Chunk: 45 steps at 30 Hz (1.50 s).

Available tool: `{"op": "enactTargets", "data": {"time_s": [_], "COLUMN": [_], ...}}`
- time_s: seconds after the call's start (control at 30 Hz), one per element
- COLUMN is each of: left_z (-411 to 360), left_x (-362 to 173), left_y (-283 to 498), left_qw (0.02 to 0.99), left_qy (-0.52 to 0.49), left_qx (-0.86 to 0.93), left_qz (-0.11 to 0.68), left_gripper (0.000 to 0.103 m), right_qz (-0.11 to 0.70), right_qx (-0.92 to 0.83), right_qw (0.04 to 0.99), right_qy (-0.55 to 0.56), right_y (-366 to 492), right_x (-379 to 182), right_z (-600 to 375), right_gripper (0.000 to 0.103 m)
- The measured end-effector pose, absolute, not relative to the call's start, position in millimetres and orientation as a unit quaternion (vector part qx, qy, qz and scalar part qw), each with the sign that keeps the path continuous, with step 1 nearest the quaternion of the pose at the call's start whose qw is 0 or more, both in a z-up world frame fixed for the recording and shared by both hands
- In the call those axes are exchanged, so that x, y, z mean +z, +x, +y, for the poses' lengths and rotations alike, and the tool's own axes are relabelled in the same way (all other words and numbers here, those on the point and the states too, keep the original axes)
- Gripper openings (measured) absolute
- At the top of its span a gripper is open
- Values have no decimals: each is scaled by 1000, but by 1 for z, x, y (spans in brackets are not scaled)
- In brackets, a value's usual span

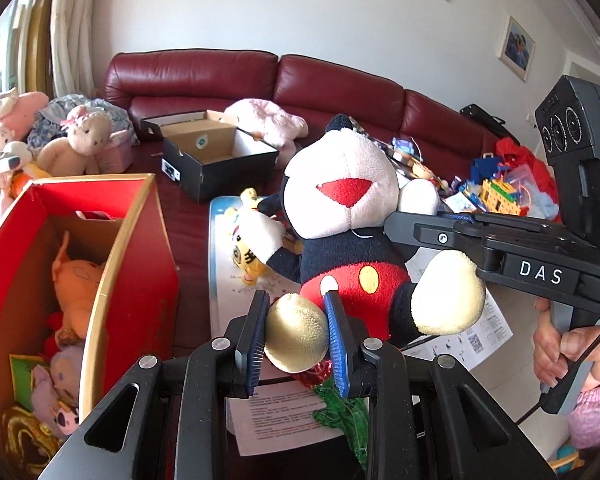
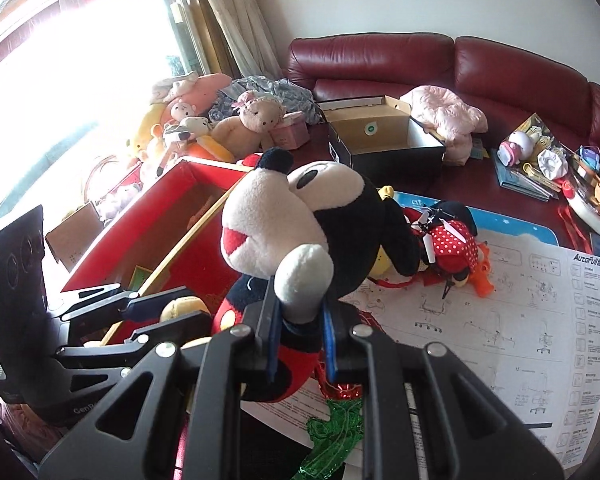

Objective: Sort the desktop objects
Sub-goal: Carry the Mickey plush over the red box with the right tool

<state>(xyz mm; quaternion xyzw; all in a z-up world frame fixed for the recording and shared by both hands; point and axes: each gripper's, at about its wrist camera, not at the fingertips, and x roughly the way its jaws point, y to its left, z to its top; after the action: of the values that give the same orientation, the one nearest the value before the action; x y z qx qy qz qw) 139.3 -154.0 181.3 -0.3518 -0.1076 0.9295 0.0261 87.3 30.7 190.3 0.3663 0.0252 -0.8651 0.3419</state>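
In the left wrist view, the left hand-held gripper was clamped on a cream foot of the Mickey plush, which hung above the surface straight ahead of the fingers, with the red box off to their left and the right hand-held gripper reaching in from the right. In the right wrist view, the right hand-held gripper was clamped on the plush's white hand — the Mickey plush filled the space just ahead, the red box and left hand-held gripper to its left, an instruction sheet to its right.
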Motion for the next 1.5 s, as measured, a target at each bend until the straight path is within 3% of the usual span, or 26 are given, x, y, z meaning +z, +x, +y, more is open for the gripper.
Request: {"op": "enactTargets", "data": {"time_s": [0.43,0.53,0.7,1.03,1.33,1.4,1.47,1.5], "left_z": [-245,-267,-290,-196,-118,-105,-95,-90], "left_x": [208,191,165,132,27,12,1,-3], "left_y": [219,222,227,177,117,110,103,101], "left_qw": [-71,-93,-102,-3,65,81,92,97], "left_qy": [-306,-320,-340,-406,-507,-517,-519,-519], "left_qx": [936,925,908,900,850,844,842,842], "left_qz": [-162,-183,-223,-157,-123,-120,-112,-108], "left_gripper": [28,21,21,22,22,27,43,45], "right_qz": [84,103,104,74,9,-30,-22,-19], "right_qx": [-810,-792,-783,-812,-792,-793,-798,-800], "right_qw": [458,487,498,417,264,258,247,241], "right_qy": [356,353,358,401,551,551,549,548], "right_y": [128,139,128,82,40,36,33,32], "right_x": [199,191,186,155,-2,-9,-8,-8], "right_z": [-98,-143,-173,-91,37,58,67,72], "right_gripper": [18,16,16,15,16,16,20,20]}}
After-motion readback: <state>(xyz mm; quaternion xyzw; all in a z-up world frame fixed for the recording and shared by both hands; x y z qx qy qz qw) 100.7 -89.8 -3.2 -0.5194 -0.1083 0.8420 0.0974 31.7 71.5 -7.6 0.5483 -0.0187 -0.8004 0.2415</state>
